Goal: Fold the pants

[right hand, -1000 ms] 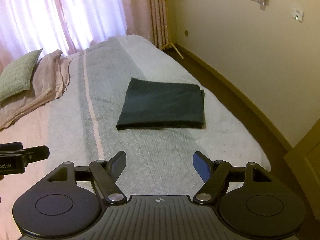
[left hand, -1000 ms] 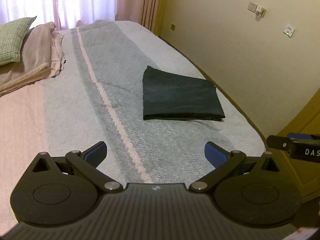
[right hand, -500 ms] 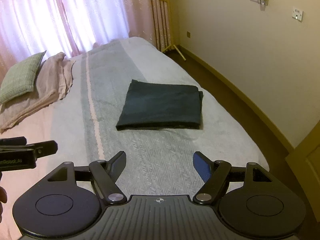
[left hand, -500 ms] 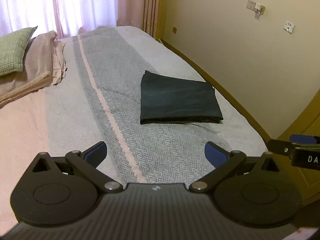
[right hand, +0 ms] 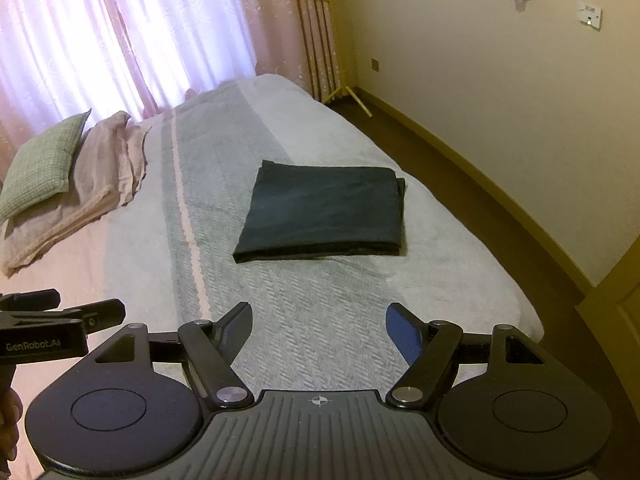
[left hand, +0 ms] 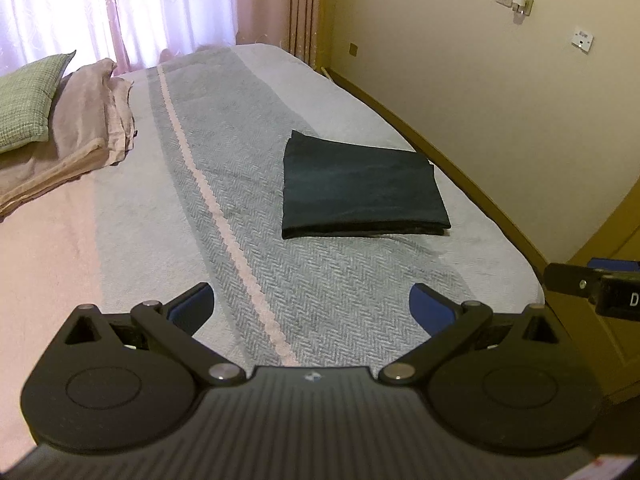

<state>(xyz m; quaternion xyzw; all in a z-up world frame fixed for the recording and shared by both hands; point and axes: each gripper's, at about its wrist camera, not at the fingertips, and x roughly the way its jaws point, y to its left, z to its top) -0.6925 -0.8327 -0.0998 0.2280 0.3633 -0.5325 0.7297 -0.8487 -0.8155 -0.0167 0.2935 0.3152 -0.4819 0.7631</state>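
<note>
**Pants folded, both tongs pulled back**

Both of your tongs have moved back and a little upward since the earlier frames, so the bed looks further away and more of the room comes into view. The pants have not changed their place.

The pants lie on the grey blanket, on the side of the bed nearer to the wall, as a dark flat rectangle with the thick folded edge turned toward you. The layers sit neatly on each other, and only one corner near the wall shows a small step. I judge that the folding is finished, and this is why you hold the tools away from the cloth.

Your left tongs are spread wide and hold nothing; they hover above the pale stripe of the blanket, well apart from the pants. Your right tongs are also spread and empty, above the foot end of the bed. Pillows rest far away near the curtain, so nothing crowds the folded piece.
</note>
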